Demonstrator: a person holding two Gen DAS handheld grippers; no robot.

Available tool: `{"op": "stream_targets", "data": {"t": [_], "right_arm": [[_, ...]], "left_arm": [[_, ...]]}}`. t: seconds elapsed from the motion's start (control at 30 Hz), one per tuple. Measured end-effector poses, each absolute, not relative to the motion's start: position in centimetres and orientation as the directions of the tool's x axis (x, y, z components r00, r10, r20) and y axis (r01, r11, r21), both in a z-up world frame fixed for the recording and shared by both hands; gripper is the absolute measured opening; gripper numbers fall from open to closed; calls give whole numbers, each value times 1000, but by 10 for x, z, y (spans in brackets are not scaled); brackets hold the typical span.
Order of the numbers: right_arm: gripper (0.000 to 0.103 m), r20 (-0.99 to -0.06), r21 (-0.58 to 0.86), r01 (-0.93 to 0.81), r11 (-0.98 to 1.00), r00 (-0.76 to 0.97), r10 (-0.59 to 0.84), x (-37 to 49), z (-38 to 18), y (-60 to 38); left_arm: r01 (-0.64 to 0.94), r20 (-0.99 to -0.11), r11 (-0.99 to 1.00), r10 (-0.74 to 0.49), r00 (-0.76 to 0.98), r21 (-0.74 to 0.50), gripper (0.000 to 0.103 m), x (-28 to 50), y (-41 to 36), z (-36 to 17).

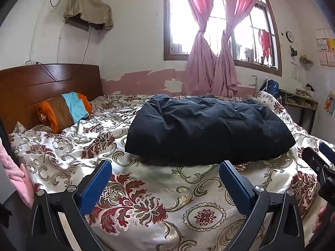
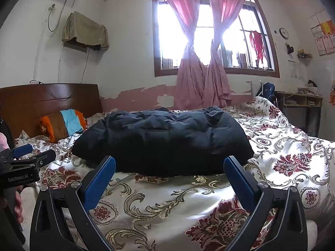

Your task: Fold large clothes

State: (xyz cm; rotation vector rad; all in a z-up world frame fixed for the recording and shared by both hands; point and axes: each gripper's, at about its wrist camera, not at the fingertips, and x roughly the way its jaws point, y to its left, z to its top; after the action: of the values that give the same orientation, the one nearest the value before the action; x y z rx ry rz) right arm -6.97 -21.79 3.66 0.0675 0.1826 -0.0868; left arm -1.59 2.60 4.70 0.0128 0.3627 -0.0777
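Observation:
A large dark navy garment (image 1: 207,127) lies folded into a thick bundle on the floral bedspread (image 1: 146,198); it also shows in the right wrist view (image 2: 165,140). My left gripper (image 1: 165,167) is open and empty, its blue fingers (image 1: 96,186) just short of the bundle's near edge. My right gripper (image 2: 169,163) is open and empty, close to the same edge. The right gripper also shows at the right edge of the left wrist view (image 1: 320,159); the left gripper shows at the left edge of the right wrist view (image 2: 27,154).
A striped orange, brown and blue pillow (image 1: 65,110) lies by the wooden headboard (image 1: 41,83). Pink curtains (image 1: 211,41) hang at the window behind the bed. A desk (image 2: 299,102) stands at the far right. Pink cloth (image 1: 14,171) hangs at the left edge.

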Motion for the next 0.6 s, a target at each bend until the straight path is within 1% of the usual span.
{"op": "stream_targets", "data": {"t": [0.6], "right_arm": [[101,-185,64,98,993,979,-85,-72,34,-218]], "left_arm": [[73,-351,997,-66,934,6,103,-17,29,47]]}}
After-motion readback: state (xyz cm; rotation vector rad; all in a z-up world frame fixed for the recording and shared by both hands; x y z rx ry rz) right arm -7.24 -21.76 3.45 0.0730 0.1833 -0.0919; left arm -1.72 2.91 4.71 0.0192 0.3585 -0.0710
